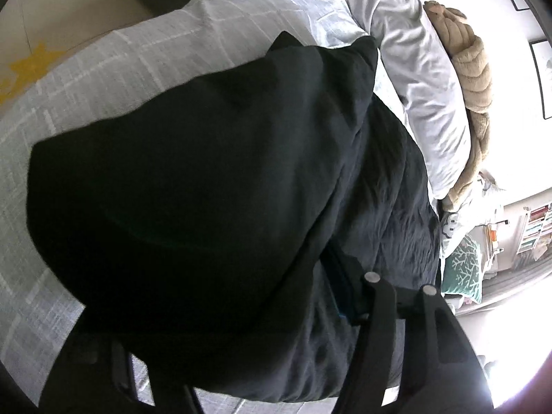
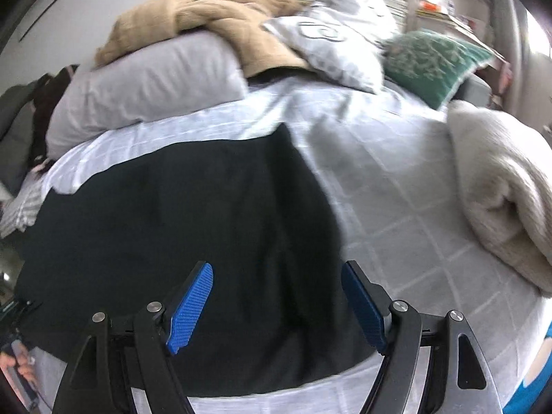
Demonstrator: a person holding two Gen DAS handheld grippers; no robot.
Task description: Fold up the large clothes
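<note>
- Across frame centre, black garment (image 2: 179, 227) lies folded on the bed (image 2: 396, 207).
- Your right gripper (image 2: 276, 307): jaws wide, empty.
- Left gripper (image 1: 241, 327): cloth-covered, grip unclear; lifting could undo your fold.

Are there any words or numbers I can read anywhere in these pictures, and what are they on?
None can be read.
Grey cushion: a curly pattern, not clearly letters.
Shelf: books and boxes, too small and blurred to read.
Wall frames: washed out.
Black garment: no label showing.
</note>
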